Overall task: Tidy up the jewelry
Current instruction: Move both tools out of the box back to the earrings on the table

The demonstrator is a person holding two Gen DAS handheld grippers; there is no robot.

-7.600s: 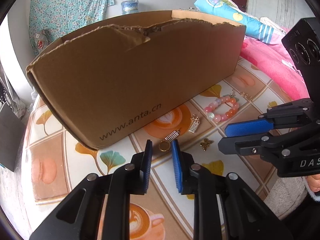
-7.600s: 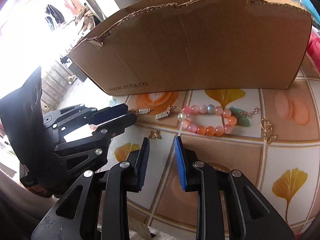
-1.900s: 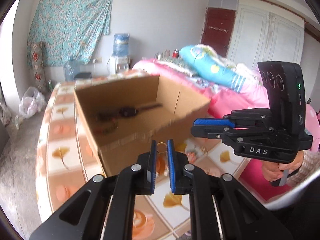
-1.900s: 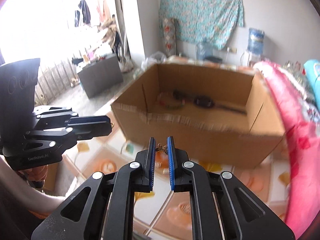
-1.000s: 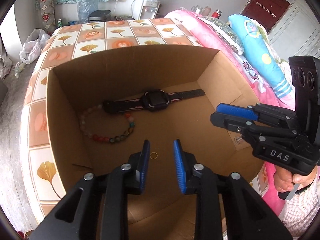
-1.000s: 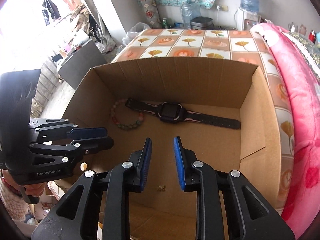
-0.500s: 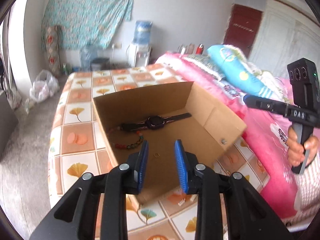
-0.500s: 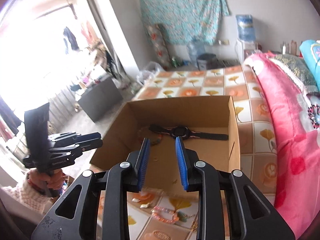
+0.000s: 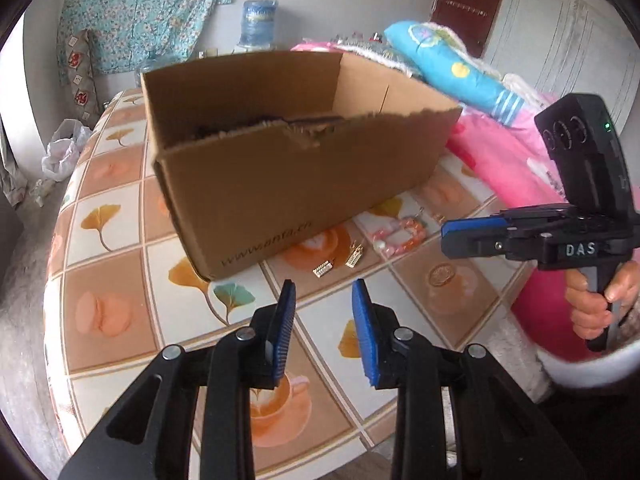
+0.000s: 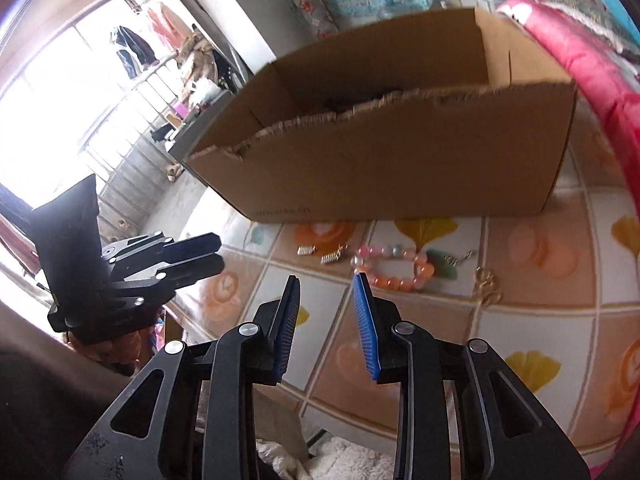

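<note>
From the left wrist camera we see our left gripper [image 9: 323, 294] over the tiled tablecloth [image 9: 112, 272], its blue pads standing a moderate gap apart with nothing between them. Ahead sits the brown cardboard box [image 9: 296, 176], its near rim torn and ragged, a web address printed low on its front wall. What lies inside is mostly hidden by that wall; only a dark shape shows past the rim. On the cloth just in front of the box lie two small gold comb-shaped earrings [image 9: 340, 262], side by side, and to their right a beaded bracelet [image 9: 400, 236] of pink and orange beads, blurred here. At the right edge a hand [image 9: 596, 308] grips the handle of the right gripper [image 9: 460, 236], whose blue-tipped fingers point left toward the bracelet; they look close together from this side, but we cannot tell the gap.

From the right wrist camera, our right gripper [image 10: 326, 292] also stands parted with nothing between its pads. Beyond its tips the bracelet [image 10: 396, 266] shows as a loop of pale pink, white and orange round beads with a green piece at its right end, lying near the box [image 10: 400, 160] front. The two earrings [image 10: 322, 254] lie left of it, and a small gold chain piece [image 10: 486, 282] lies to its right. The left gripper [image 10: 200, 258] reaches in from the left, fingers slightly parted.
</note>
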